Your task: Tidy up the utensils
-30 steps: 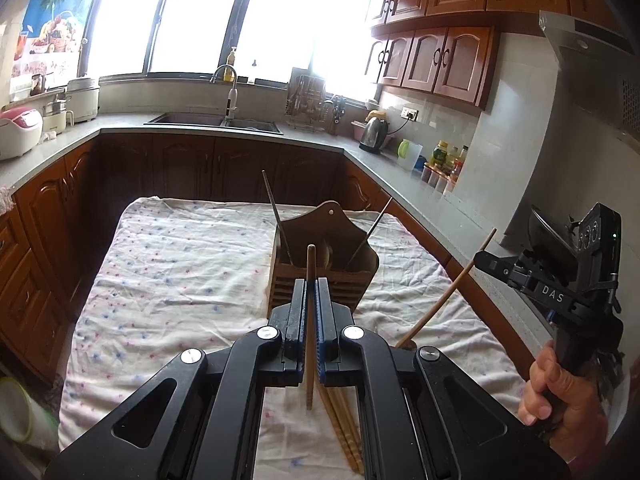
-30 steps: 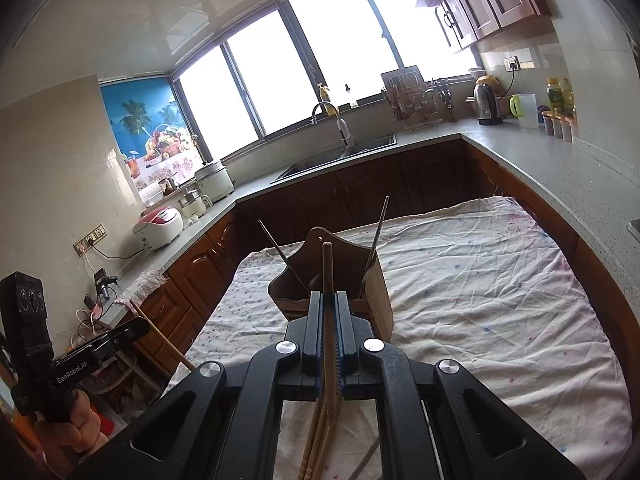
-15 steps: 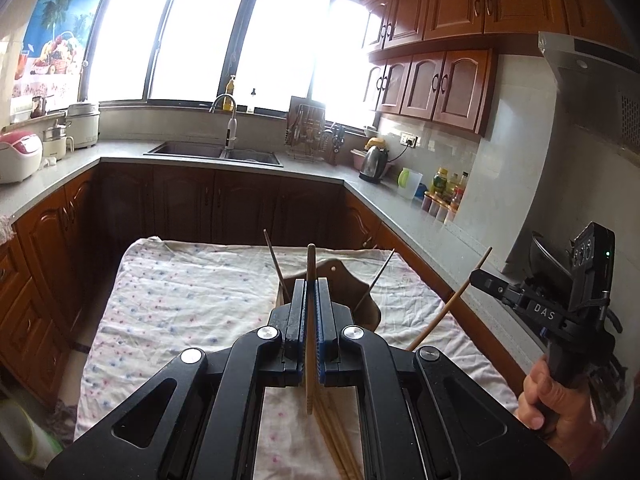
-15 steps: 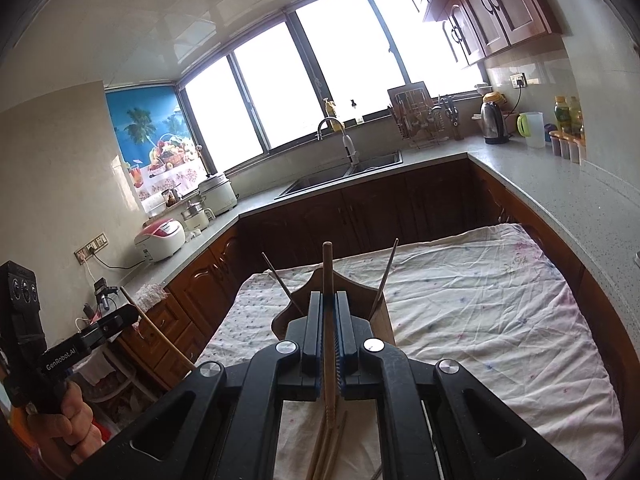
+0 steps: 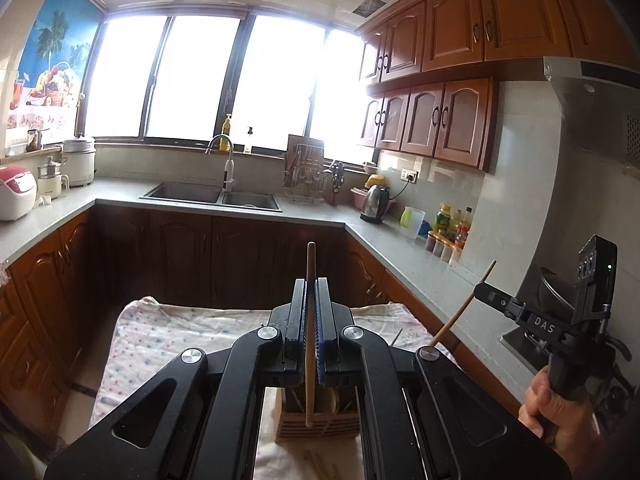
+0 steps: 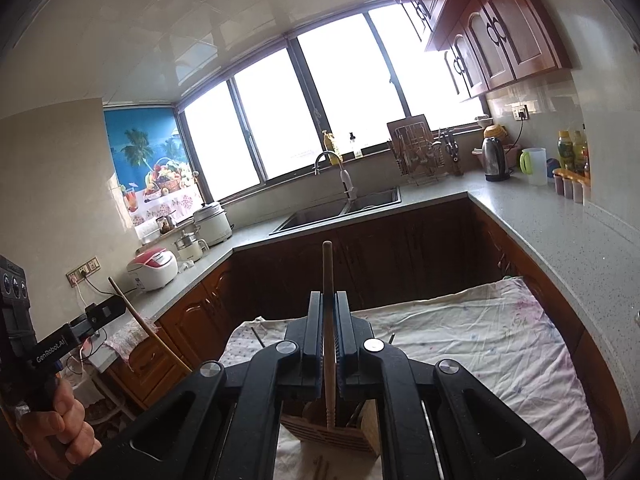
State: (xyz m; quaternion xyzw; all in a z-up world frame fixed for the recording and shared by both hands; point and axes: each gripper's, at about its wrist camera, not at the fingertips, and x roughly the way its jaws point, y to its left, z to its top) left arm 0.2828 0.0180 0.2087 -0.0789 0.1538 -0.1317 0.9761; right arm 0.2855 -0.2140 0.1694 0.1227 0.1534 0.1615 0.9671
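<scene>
Pinching one chopstick [image 5: 310, 344] mid-shaft at lower centre, each gripper, left [image 5: 310, 316] and right [image 6: 329, 320], carries a light, stiff, likely slippery stick above the holder [image 5: 318, 426].

Double sink [image 5: 210, 196] with faucet [image 5: 224, 156] at 12 o'clock under the bright windows [image 5: 200, 80]; dish rack [image 5: 304, 176] and kettle [image 5: 374, 204] toward 1 o'clock. Rice cooker [image 5: 14, 192] at 9 o'clock (red lid), wooden upper cabinets [image 5: 440, 120] at 2 o'clock. Floral cloth [image 6: 500, 340] covers the table.

Utensil holder [image 5: 318, 420] on clothed table [image 5: 168, 332]; sink [image 5: 212, 196] behind; kettle [image 5: 375, 204] right.
</scene>
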